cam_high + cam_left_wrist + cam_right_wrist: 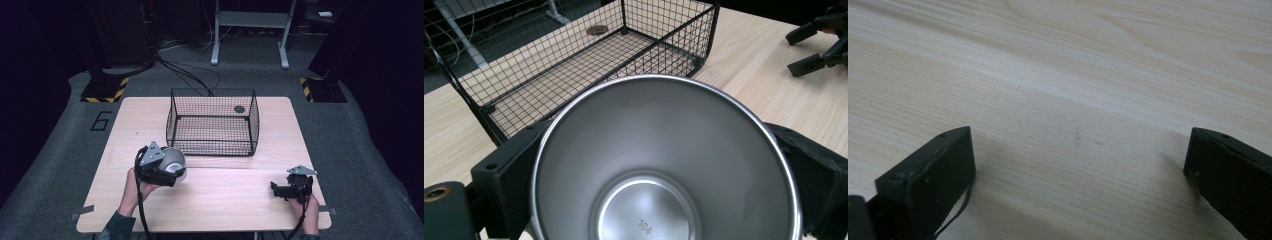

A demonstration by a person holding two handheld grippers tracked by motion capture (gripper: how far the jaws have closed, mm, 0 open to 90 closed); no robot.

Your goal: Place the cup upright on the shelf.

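The left tool point(172, 170) grips a steel cup point(664, 165) between its jaws, just before the near side of the black wire basket point(212, 122) on the counter point(235, 195). "304" is stamped inside the cup's bottom. The right tool point(280, 189) rests with jaws spread wide, well apart. The floor bears a "6" point(101, 120).

Wire basket point(212, 122) blocks the table point(225, 200) centre-far, open top, nothing inside. Bare wood across the near half between left gripper point(172, 172) with its steel cup point(175, 162) and right gripper point(277, 189). Side strips past the basket clear.
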